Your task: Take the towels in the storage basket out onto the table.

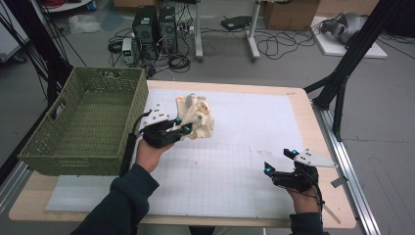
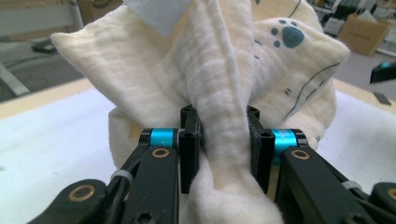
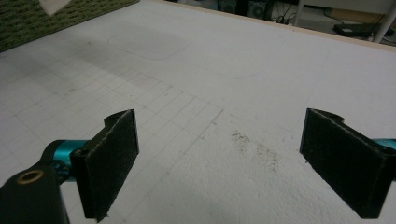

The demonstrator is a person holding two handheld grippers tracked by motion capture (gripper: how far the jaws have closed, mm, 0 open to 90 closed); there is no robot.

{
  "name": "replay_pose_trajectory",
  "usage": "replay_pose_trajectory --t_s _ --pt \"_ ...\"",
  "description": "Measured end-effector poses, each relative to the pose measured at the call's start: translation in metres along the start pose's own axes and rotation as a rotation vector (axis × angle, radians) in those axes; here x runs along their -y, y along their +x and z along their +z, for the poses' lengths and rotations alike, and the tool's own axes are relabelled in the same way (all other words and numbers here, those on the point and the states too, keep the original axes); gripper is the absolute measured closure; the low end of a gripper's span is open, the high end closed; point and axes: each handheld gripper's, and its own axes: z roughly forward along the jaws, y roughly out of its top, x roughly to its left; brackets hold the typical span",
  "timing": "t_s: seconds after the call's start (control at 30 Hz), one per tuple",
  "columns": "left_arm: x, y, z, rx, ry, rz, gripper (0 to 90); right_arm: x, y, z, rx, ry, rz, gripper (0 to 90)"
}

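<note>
From the high view, the left gripper (image 1: 180,128) carries a bunched cream cloth (image 1: 197,116) beside the green basket (image 1: 93,147) (likely its destination). The left gripper view confirms it: jaws pinching a thick fold of cloth (image 2: 219,93) tight. In the right gripper view, the right gripper (image 3: 224,163) idles, jaws spread over the white mat (image 3: 196,70).

No readable text or label anywhere (just paw prints on the cloth (image 2: 289,35))
</note>
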Motion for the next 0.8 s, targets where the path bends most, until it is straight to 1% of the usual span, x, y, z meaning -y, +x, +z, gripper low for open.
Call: replay_pose_trajectory --t_s 0.1,0.13,0.17,0.2,0.23,0.27,0.3,0.37,0.4,0.43,0.47,0.5,0.53,0.6,0.63,0.7,0.73,0.77,0.8 --pt "0.006 -0.007 0.01 0.011 0.047 0.018 71.4 0.0 -0.002 0.0 0.005 -0.001 0.001 10.9" --pt "0.01 -0.011 0.015 0.017 0.081 0.041 71.3 0.0 -0.001 0.001 0.003 0.0 0.001 10.9" --pt "0.01 -0.011 0.015 0.017 0.081 0.041 71.3 0.0 -0.001 0.001 0.002 0.004 -0.001 10.9" --pt "0.012 -0.013 0.017 0.024 0.091 0.04 71.3 0.0 0.0 0.002 0.001 0.006 -0.007 10.9" --pt "0.017 -0.017 0.021 0.031 0.122 0.053 71.3 -0.001 0.0 0.002 -0.001 0.008 -0.007 10.9" --pt "0.017 -0.017 0.021 0.031 0.122 0.053 71.2 -0.001 0.0 0.002 -0.001 0.008 -0.007 10.9" --pt "0.02 -0.02 0.024 0.037 0.135 0.05 71.2 -0.001 0.0 0.003 -0.001 0.009 -0.005 10.9" --pt "0.028 -0.028 0.033 0.056 0.188 0.074 71.1 0.0 0.0 0.004 0.0 0.012 -0.004 10.9" --pt "0.03 -0.03 0.036 0.06 0.204 0.083 71.1 -0.001 0.0 0.005 0.0 0.009 -0.011 10.9" --pt "0.03 -0.03 0.036 0.06 0.204 0.083 71.1 -0.001 0.001 0.005 -0.002 0.013 -0.003 10.9" --pt "0.033 -0.035 0.041 0.069 0.232 0.1 71.1 -0.001 0.001 0.005 -0.002 0.013 -0.003 10.9" --pt "0.035 -0.039 0.045 0.079 0.246 0.108 71.0 -0.001 0.001 0.005 -0.002 0.012 -0.005 10.9" --pt "0.037 -0.044 0.049 0.086 0.258 0.114 71.0 -0.001 0.0 0.005 0.0 0.008 -0.009 10.9" --pt "0.04 -0.051 0.055 0.105 0.262 0.111 71.0 -0.001 0.0 0.005 -0.001 0.01 -0.007 10.9" --pt "0.042 -0.055 0.058 0.114 0.273 0.115 70.7 -0.001 0.0 0.005 -0.001 0.01 -0.005 10.9" --pt "0.046 -0.062 0.065 0.118 0.293 0.128 70.1 0.0 0.0 0.005 -0.001 0.011 -0.006 10.9" --pt "0.047 -0.063 0.067 0.119 0.3 0.126 63.6 0.0 -0.001 0.004 -0.002 0.013 -0.008 10.9" --pt "0.048 -0.063 0.069 0.119 0.297 0.114 63.6 0.0 -0.001 0.004 -0.002 0.013 -0.008 10.9" --pt "0.048 -0.063 0.069 0.116 0.29 0.095 57.7 0.0 -0.001 0.004 0.0 0.015 -0.007 10.9"
